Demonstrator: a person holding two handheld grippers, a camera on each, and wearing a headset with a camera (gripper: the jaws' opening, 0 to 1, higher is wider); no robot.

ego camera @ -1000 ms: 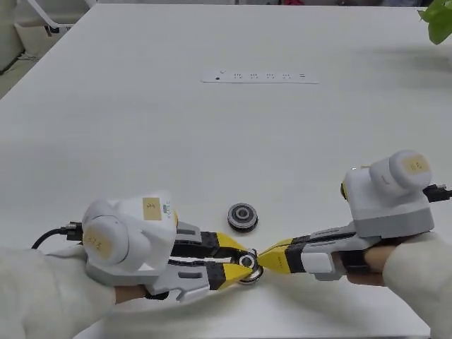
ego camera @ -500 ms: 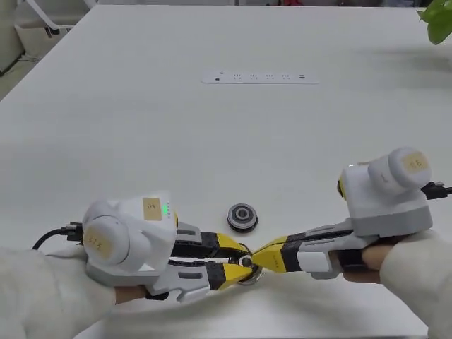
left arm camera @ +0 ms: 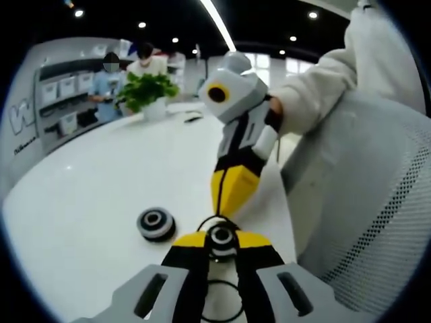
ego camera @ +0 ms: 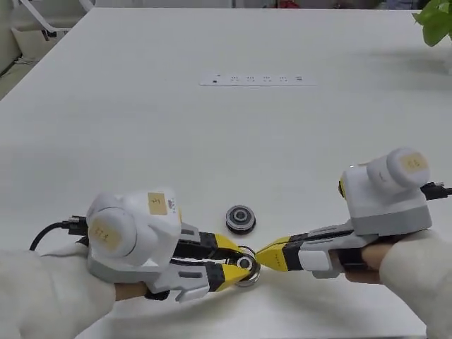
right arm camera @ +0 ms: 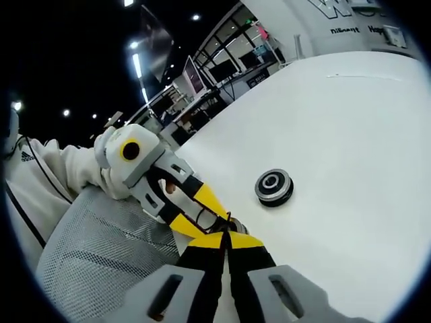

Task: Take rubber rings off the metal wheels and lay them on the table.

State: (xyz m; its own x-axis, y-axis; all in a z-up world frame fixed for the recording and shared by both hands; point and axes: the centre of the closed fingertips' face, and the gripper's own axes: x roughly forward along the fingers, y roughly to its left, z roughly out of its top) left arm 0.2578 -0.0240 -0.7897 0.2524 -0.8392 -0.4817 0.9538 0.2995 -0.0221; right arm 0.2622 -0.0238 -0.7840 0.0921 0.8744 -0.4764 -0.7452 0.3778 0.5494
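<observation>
Near edge of table [ego camera: 141,120]: left gripper [ego camera: 244,265] and right gripper [ego camera: 260,257] tip to tip, held wheel [left arm camera: 221,237] between the left one's jaws. Second wheel [ego camera: 241,218] sits on table just behind them. Power strip [ego camera: 258,79] far back, plant [ego camera: 435,21] back-right corner.

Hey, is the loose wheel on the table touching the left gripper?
Apart. The left gripper view shows bare table between the loose wheel and the left gripper.

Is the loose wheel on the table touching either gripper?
No, the loose wheel lies on the table apart from the left gripper, which clamps the other wheel, and from the right gripper.
</observation>
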